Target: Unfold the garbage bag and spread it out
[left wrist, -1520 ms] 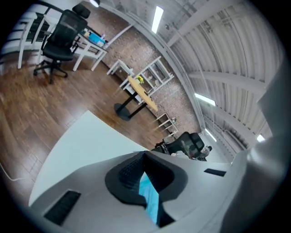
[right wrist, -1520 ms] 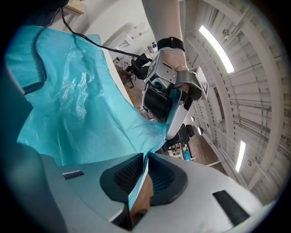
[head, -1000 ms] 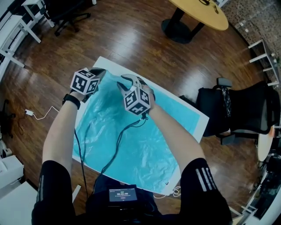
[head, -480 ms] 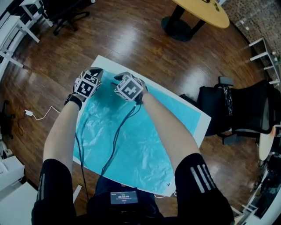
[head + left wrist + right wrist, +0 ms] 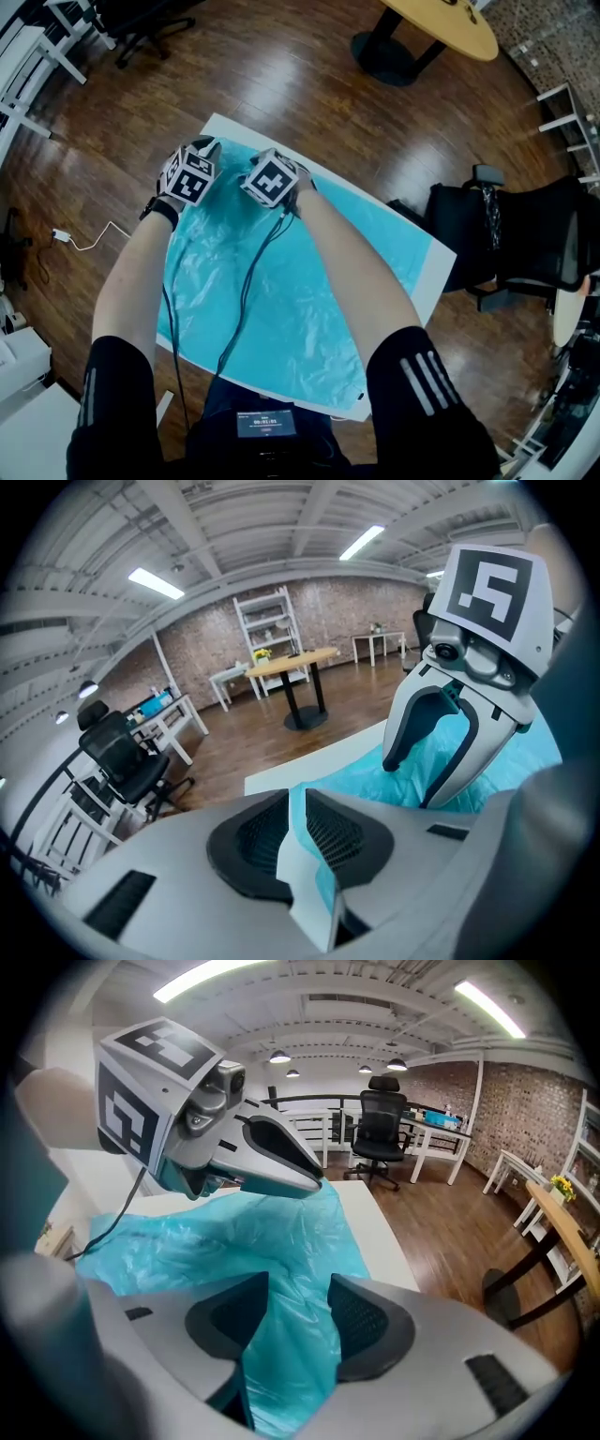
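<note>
Over the last second both grippers go down and away from the person, toward the far end of the white table (image 5: 437, 268), and the right one drops from its raised position to sit low beside the left. The garbage bag (image 5: 281, 291) lies flattened over most of the table, wrinkled, with its far end lifted at the two grippers.

The left gripper (image 5: 298, 832) has its jaws pressed together on a thin edge of the bag. The right gripper (image 5: 298, 1321) has its jaws partly apart, with a loose fold of the bag running between them but not squeezed flat.

The step in hand looks like opening out the far end. To do it well, the right jaws likely need to close fully on a single edge of the film, not on a bunch. Then the two grippers should draw apart sideways, low over the table, with steady tension so the thin plastic does not tear or slip. The grip points sit close together, so a wide, even separation probably matters most. The cables trailing over the bag could drag wrinkles back in.
</note>
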